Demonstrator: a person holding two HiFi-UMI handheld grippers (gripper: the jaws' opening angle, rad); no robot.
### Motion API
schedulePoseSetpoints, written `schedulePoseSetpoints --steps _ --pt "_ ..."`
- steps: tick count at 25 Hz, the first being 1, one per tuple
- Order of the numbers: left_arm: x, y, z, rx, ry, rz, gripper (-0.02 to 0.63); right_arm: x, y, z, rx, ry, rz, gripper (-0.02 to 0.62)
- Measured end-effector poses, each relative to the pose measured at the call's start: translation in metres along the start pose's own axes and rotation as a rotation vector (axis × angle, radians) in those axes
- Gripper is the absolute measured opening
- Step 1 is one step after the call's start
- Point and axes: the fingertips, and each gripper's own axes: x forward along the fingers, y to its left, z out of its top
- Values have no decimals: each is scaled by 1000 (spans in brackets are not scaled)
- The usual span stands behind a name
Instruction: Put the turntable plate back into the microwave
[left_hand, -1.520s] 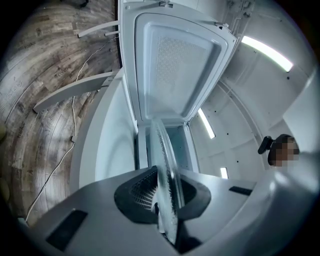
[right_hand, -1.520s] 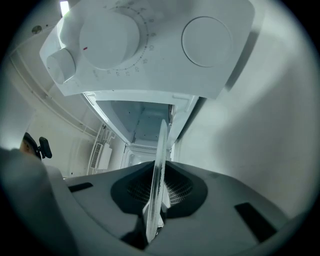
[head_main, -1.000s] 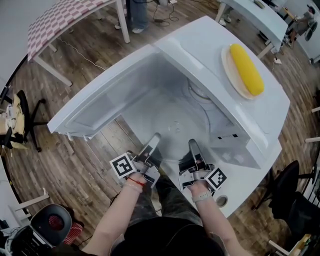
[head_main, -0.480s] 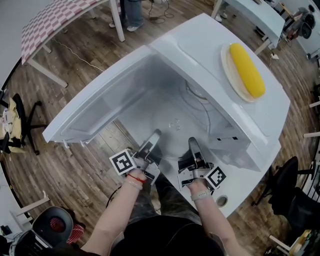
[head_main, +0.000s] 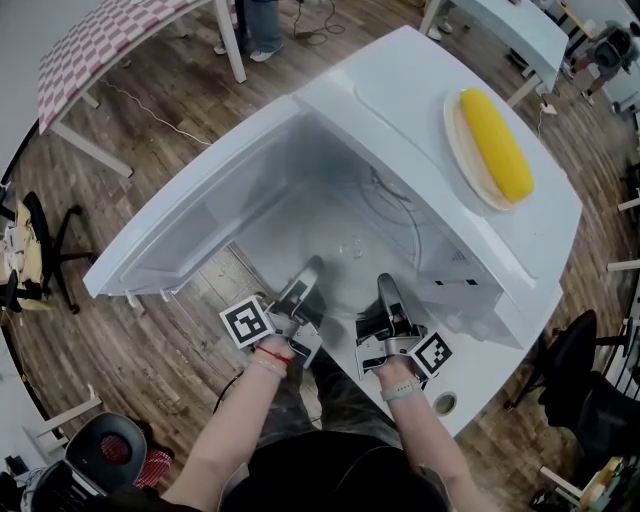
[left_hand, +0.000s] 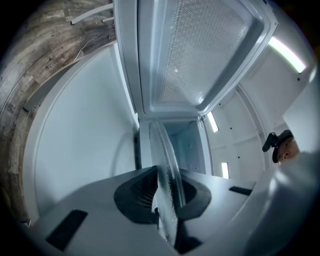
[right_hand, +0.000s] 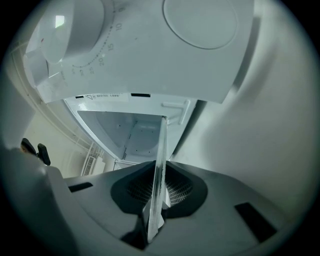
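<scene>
The glass turntable plate (left_hand: 167, 167) is clamped edge-on by the left gripper (head_main: 306, 276) and right gripper (head_main: 388, 292), with the microwave cavity (right_hand: 131, 128) beyond the jaws.

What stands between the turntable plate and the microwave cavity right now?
Nothing visible. The door is swung wide open, and the turntable plate, clamped by the left gripper and right gripper, sits at the microwave opening.

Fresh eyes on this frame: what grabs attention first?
A bright yellow corn cob lies on a dish atop the white microwave, upper right. In front, the left tongs and right tongs each clamp the near rim of the clear turntable plate at the open cavity's mouth.
</scene>
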Motion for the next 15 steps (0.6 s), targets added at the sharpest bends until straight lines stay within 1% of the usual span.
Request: schedulePoseSetpoints --steps 11,15 --pt "11 3 8 -32 -43 7 37 5 0 0 -12 -25 -17 49" --pt "18 6 7 -40 -37 16 35 6 -1 5 -47 -29 -25 48"
